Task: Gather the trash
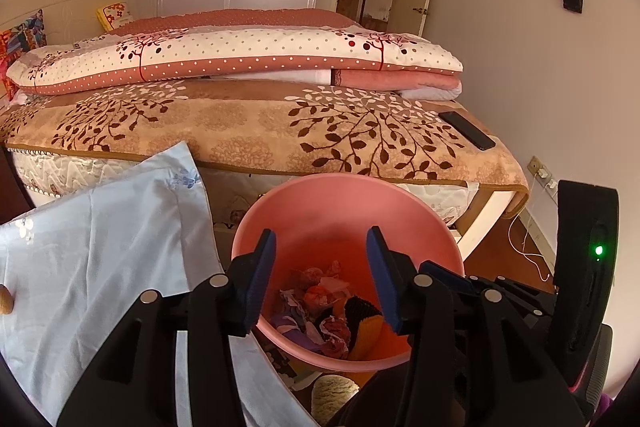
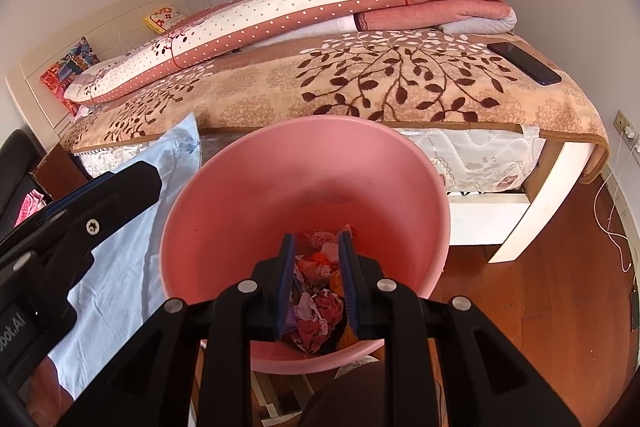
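A pink plastic bin (image 1: 344, 187) stands on the floor in front of the bed, holding crumpled paper and wrappers (image 1: 320, 307) at its bottom. My left gripper (image 1: 321, 233) hangs over the bin's mouth, open wide, with nothing between its blue pads. In the right wrist view the same bin (image 2: 248, 195) fills the middle. My right gripper (image 2: 316, 235) is above its near side, jaws a narrow gap apart and empty. The trash (image 2: 324, 311) shows through that gap, down in the bin. The left gripper's body (image 2: 100, 195) sits at the left edge there.
A bed with a leaf-patterned blanket (image 1: 280, 123) and folded quilts stands just behind the bin. A dark phone (image 1: 466, 130) lies on its right corner. A light blue cloth (image 1: 100, 227) lies left of the bin. A white cable (image 2: 612, 227) trails over the wooden floor at right.
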Tool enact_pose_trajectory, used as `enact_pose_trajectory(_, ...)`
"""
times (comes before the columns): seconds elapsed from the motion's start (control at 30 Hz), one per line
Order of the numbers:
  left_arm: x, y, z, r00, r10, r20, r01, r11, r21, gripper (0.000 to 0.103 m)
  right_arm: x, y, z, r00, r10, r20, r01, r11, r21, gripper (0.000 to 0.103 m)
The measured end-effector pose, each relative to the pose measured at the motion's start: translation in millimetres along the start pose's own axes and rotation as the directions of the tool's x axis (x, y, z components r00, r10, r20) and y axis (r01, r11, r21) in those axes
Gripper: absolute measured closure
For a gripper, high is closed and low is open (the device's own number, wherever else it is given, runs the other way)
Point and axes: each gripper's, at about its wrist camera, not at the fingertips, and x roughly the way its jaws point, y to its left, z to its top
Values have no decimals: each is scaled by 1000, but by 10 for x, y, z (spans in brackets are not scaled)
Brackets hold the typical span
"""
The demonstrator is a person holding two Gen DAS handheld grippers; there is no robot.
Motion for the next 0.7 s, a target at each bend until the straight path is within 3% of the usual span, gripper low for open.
enact_pose_trajectory(0.1, -66, -5, -3, 1000, 4, 10, -5, 1000, 9, 56, -73, 12, -17, 1000, 6, 20, -6, 1000, 3, 64)
enact_pose_trajectory(0.7, -525, 71, -57, 995, 41, 96, -44, 998, 33, 56, -498, 325, -169, 993, 17, 116, -10, 998, -64, 51)
